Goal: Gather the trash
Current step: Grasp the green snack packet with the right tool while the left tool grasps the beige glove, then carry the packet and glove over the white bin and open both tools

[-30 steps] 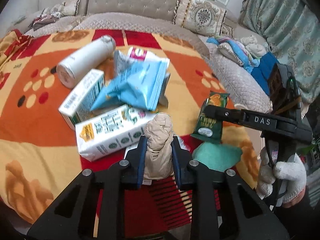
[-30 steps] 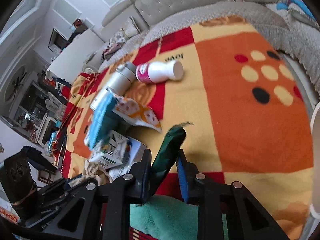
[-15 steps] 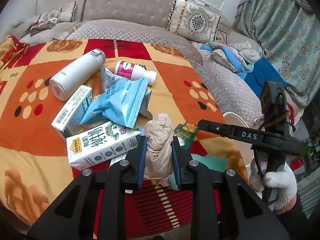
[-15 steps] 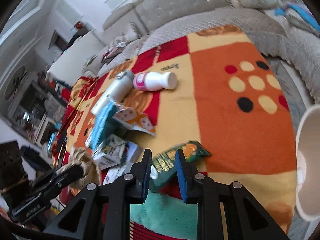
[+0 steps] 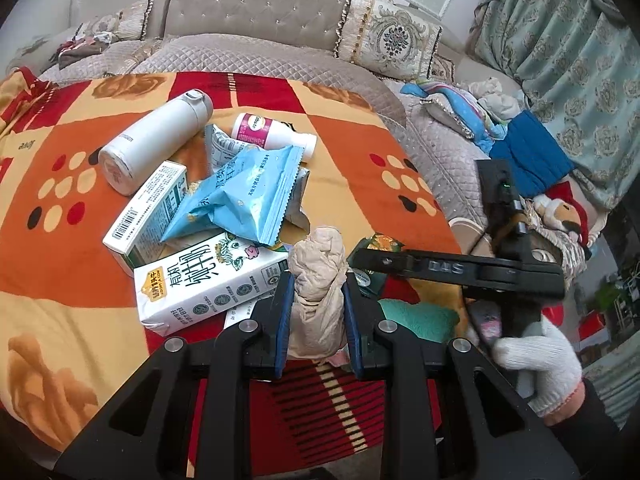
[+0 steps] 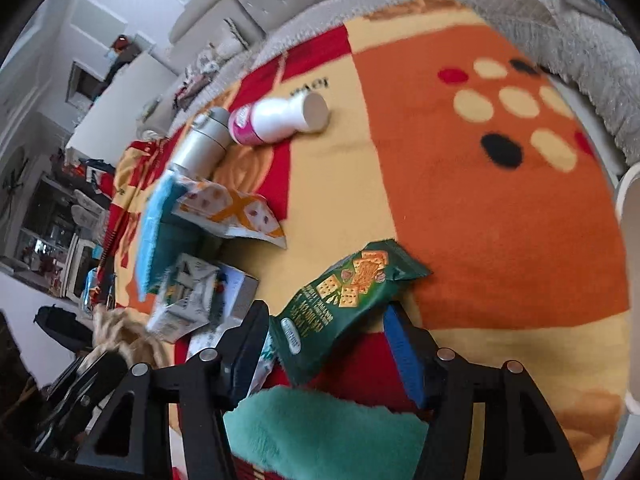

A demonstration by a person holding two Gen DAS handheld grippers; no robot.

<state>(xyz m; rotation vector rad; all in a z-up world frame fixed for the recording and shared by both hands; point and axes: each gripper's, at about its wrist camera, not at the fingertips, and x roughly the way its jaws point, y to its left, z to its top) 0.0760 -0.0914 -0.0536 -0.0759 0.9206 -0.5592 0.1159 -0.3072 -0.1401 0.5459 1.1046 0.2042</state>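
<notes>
My left gripper (image 5: 317, 300) is shut on a crumpled beige tissue wad (image 5: 318, 276), held above the blanket's near edge. My right gripper (image 6: 326, 320) is open; a green cracker packet (image 6: 344, 296) lies between its spread jaws on the blanket, free of the pads. The right gripper also shows in the left wrist view (image 5: 440, 268), over the green packet (image 5: 380, 242). A pile of trash lies behind: a blue snack bag (image 5: 244, 196), a milk carton (image 5: 208, 276), a second carton (image 5: 148, 208), a small pink-labelled bottle (image 5: 272, 130) and a white flask (image 5: 156, 140).
Everything lies on an orange, red and yellow blanket (image 5: 360, 148) over a sofa seat. A teal plush cloth (image 6: 328, 428) sits at the near edge under the right gripper. A white bin rim (image 6: 630, 280) stands at the right. Cushions and clothes lie at the back.
My right gripper has opened and let go of the green packet, which now lies flat on the blanket. The left gripper has kept its hold on the tissue wad and drawn back a little.
</notes>
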